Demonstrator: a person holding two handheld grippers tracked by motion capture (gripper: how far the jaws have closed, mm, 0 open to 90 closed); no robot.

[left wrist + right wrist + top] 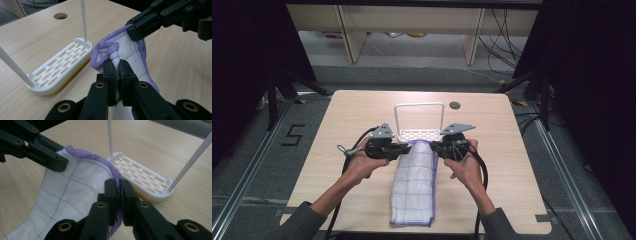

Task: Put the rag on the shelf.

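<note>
A white quilted cloth (414,185) with purple edging lies folded lengthwise down the middle of the table, its far end lifted. My left gripper (404,148) is shut on the cloth's far left corner (115,55). My right gripper (433,147) is shut on the far right edge (115,177). Just beyond the cloth stands a white slotted rack (419,134) with a tall wire hoop (419,105). The rack base (60,67) sits to the left in the left gripper view, and the rack base (141,177) lies to the right in the right gripper view.
The wooden table (337,125) has a round cable hole (455,105) behind the rack. Dark frame posts and cables stand on the floor on both sides. Bare tabletop lies left and right of the cloth.
</note>
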